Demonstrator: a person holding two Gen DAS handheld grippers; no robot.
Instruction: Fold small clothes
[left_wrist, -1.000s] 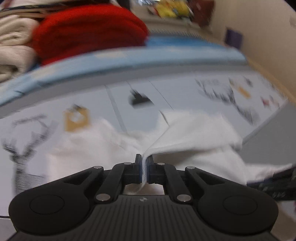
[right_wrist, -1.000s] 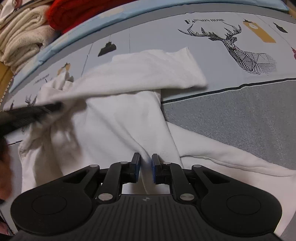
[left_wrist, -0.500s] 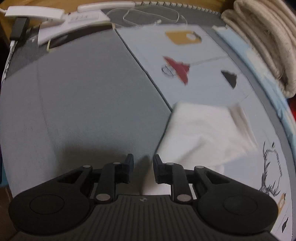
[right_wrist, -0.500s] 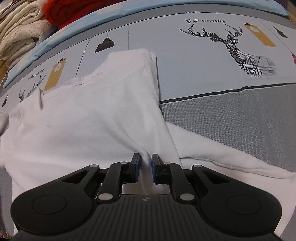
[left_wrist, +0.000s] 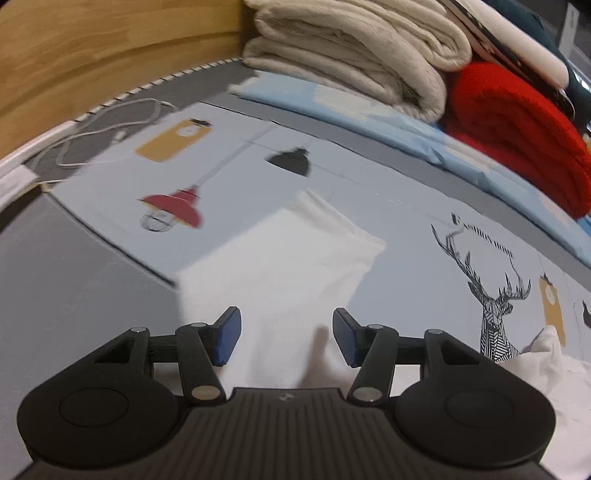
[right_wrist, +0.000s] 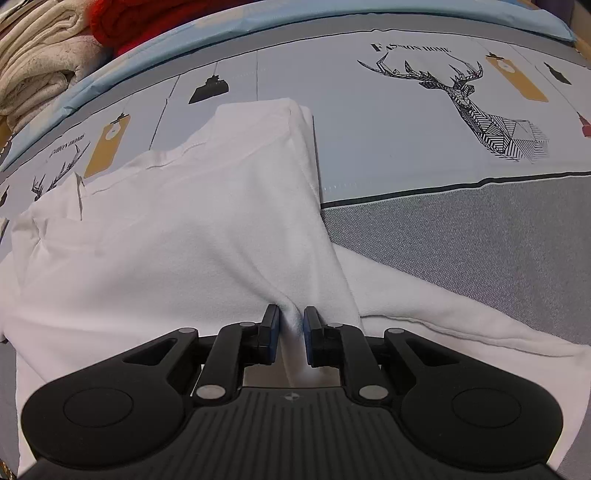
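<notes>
A ridge of the white garment (right_wrist: 177, 236) is pinched by the right gripper (right_wrist: 291, 325) – left gripper (left_wrist: 286, 336) is held wide apart, w/ nothing gripped, above its sleeve (left_wrist: 295, 258).

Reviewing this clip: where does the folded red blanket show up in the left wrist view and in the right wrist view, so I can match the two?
Left wrist view: the folded red knitted blanket fills the upper right, beside the stacked cream blankets.
Right wrist view: the same red blanket shows only as a strip at the top edge, left of centre, right of the cream stack.
Shared landmark: the black line-drawn deer print on the bedsheet.
</notes>
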